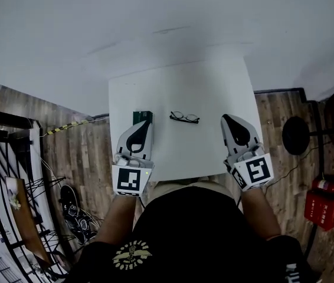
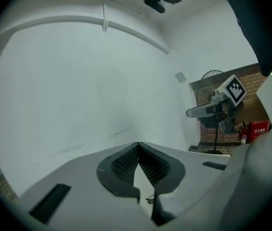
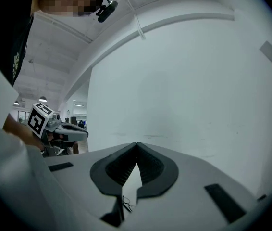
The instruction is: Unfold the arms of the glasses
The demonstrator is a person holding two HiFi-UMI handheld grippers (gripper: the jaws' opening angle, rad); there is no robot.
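Observation:
Black-rimmed glasses [image 1: 184, 117] lie folded on the white table [image 1: 179, 93], between my two grippers and a little beyond their tips. My left gripper [image 1: 143, 123] hovers over the table's near left part, jaws shut and empty. My right gripper [image 1: 228, 118] hovers over the near right part, also shut with nothing in it. In the left gripper view the glasses [image 2: 151, 199] show as a small dark shape through the gap below the closed jaws, and the right gripper [image 2: 208, 110] is seen at the right. In the right gripper view the glasses [image 3: 126, 204] peek out the same way.
A dark green flat object [image 1: 141, 117] lies on the table just beside my left gripper's tip. A white wall rises behind the table. A black fan base [image 1: 297, 135] and a red box [image 1: 324, 202] stand on the wooden floor at the right, a black metal rack [image 1: 2, 158] at the left.

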